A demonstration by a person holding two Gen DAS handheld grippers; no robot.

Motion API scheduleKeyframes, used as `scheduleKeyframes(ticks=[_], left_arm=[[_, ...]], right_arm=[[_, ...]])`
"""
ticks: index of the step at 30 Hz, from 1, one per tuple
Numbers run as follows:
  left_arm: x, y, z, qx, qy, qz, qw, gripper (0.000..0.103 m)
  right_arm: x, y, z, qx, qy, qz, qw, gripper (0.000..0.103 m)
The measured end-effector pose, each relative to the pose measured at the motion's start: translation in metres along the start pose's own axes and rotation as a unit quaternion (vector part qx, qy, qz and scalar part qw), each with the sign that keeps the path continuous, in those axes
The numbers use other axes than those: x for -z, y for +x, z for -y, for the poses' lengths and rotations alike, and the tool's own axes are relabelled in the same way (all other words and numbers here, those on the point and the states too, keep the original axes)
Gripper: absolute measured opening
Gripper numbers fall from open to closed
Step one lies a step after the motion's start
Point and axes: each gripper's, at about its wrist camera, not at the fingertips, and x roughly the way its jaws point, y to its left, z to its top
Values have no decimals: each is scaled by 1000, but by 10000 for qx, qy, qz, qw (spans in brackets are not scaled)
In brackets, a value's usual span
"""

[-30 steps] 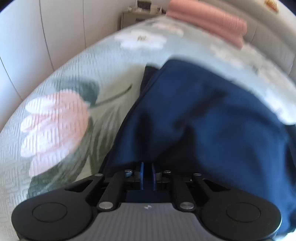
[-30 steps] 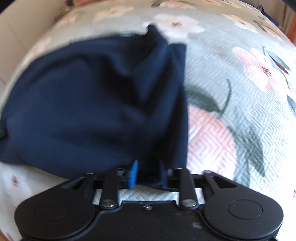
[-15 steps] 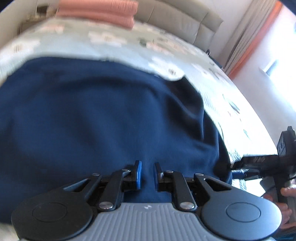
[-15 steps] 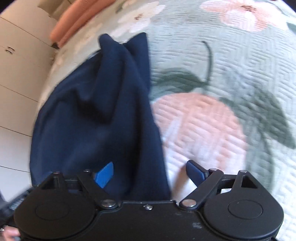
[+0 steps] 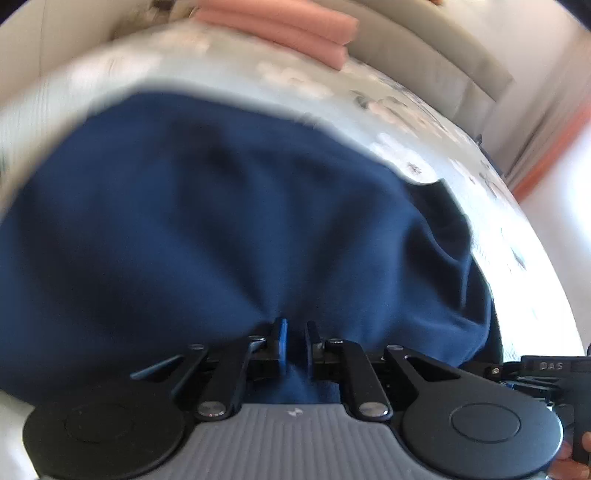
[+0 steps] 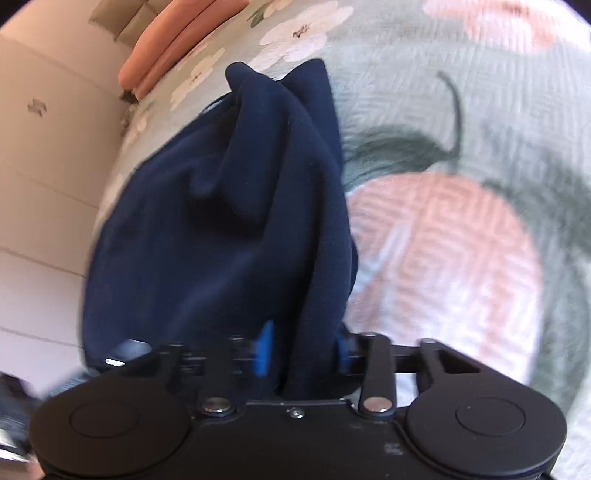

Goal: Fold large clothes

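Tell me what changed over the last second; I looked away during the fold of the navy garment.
The right gripper let go of the garment half a second ago, jaws swinging wide; now they are closing on a bunched fold again. The left gripper swung from the garment's left edge to its middle, its hold loosening briefly before pinching again. The garment stayed on the bedspread, the pink stack by the headboard.
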Motion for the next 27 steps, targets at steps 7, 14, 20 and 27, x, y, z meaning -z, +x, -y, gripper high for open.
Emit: scheduleKeyframes(ticks=[7, 14, 20, 27], left_arm=[[4, -10, -24, 495, -493, 42, 9975, 6], [3, -27, -40, 896, -882, 4, 9921, 6], [-5, -28, -53, 1219, -530, -179, 9910, 9], [-17, -10, -55, 1384, -514, -320, 9885, 9]], right_arm=[[2, 5, -87, -923, -450, 177, 9946, 36], [2, -2, -155, -532, -1295, 395, 9894, 28], [5, -15, -123, 270, -893, 319, 9951, 52], [7, -5, -73, 458, -253, -177, 9985, 78]])
